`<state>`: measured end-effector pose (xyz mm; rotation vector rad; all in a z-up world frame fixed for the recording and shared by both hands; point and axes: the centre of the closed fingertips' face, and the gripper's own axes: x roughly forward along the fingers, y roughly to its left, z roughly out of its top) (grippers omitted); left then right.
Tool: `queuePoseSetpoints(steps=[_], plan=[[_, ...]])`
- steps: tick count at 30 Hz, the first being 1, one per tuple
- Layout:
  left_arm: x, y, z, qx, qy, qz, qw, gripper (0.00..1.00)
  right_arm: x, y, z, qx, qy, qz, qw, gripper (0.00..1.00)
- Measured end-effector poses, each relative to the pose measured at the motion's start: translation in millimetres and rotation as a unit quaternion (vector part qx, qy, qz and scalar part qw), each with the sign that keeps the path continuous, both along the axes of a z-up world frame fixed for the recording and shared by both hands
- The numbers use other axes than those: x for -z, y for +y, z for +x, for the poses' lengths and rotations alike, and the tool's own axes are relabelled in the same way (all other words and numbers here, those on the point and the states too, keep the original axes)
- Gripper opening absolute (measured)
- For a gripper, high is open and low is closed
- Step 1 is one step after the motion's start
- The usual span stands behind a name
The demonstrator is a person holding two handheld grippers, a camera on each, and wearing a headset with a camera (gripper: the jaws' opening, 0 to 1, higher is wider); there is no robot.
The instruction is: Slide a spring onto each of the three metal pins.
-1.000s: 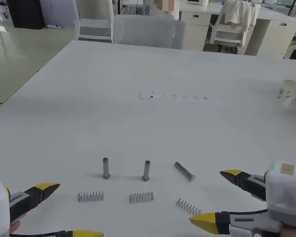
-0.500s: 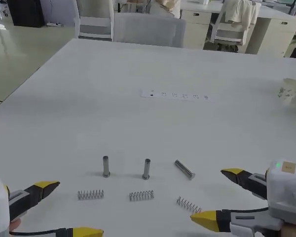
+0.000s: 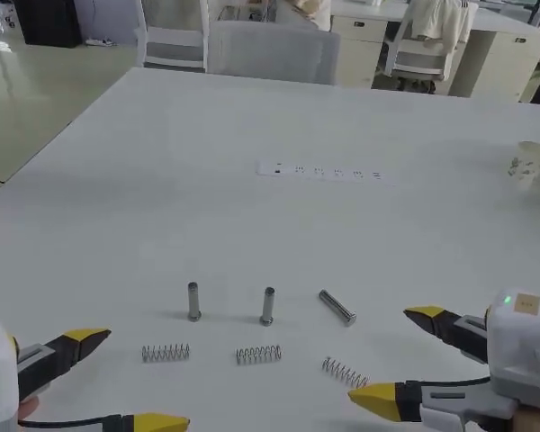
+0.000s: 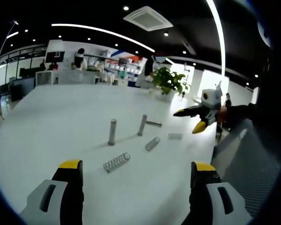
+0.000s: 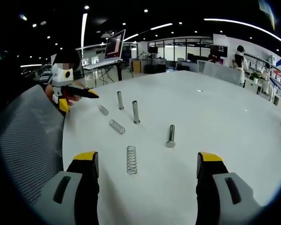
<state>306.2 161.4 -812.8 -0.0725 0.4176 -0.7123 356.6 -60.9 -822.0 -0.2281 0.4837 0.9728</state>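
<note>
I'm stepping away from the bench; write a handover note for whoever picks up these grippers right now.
Yellow-tipped left gripper: open, empty, over the near edge of the white table.
Yellow-tipped right gripper: open, empty, near the right coiled wire spring.
Short silver metal pins: left pin and middle pin stand upright, right pin lies on its side.
The left spring and middle spring lie flat in front of them.
Done: nothing yet. Left: a spring onto each of the three pins.
</note>
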Motion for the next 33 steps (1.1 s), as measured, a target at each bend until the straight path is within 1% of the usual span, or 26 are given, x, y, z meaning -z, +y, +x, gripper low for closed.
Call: queuePoseSetpoints(steps=[21,27,33], plan=[[1.3,-1.6,-1.8,0.003,0.003,0.003,1.0000,0.91,-2.5,-2.7,5.4,0.002,-0.001,-0.005,1.0000,0.84],[1.3,-1.8,-1.9,0.004,0.003,0.002,1.0000,0.91,-10.2,-1.4,15.0,0.001,-0.007,-0.010,0.9999,0.82],[1.0,-1.6,-1.6,0.005,0.002,0.003,1.0000,0.91,-13.1,3.8,23.3,-0.006,-0.012,-0.020,0.9997,0.81]])
